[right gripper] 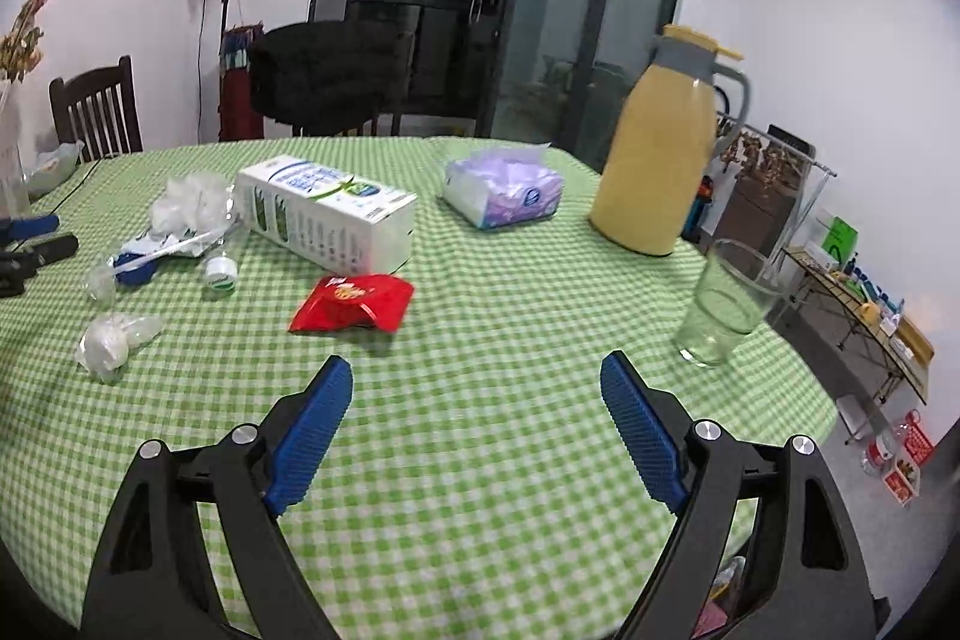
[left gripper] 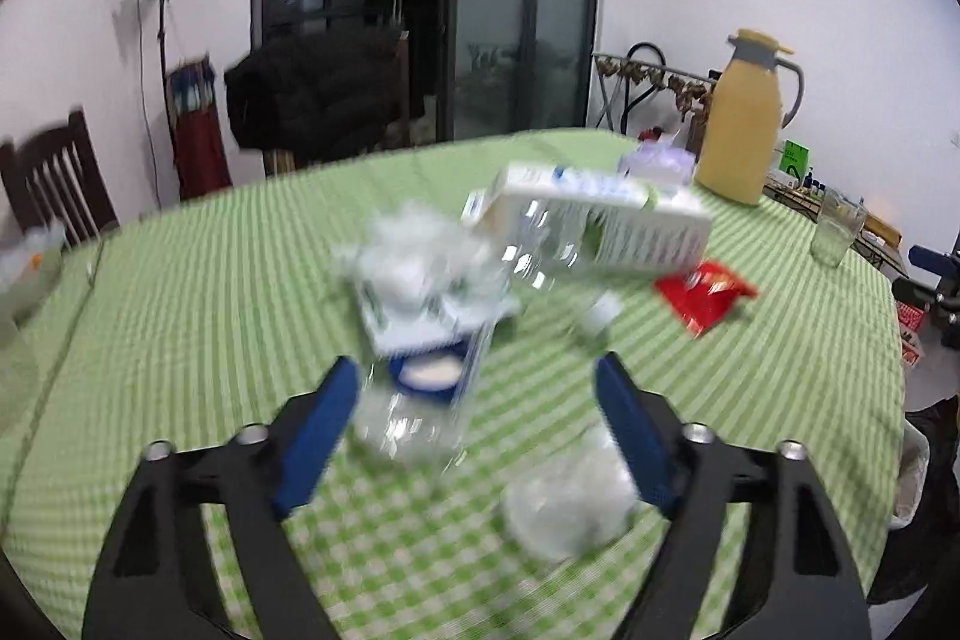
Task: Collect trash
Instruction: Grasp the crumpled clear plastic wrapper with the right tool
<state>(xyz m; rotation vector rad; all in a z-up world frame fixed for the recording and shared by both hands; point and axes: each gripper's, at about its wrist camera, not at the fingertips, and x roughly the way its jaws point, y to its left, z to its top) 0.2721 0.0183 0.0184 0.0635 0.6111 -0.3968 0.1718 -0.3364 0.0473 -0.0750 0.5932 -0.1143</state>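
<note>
Trash lay scattered on the green checked surface point(right gripper: 480, 400): a red snack wrapper point(right gripper: 353, 303), a white milk carton point(right gripper: 327, 214) on its side, a crumpled clear bottle point(left gripper: 420, 400) and a small plastic wad point(right gripper: 111, 343). The left tongs point(left gripper: 477, 370) were apart, with the blurry bottle just ahead between the blue tips, not squeezed. The right tongs point(right gripper: 476, 370) were apart too, over bare cloth near the wrapper.

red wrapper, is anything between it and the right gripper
Nothing visible. In the right wrist view the red wrapper lies flat on the tablecloth, ahead and a little left of the open right gripper, with only bare cloth between them. The milk carton lies behind the wrapper, not in the way.
</note>
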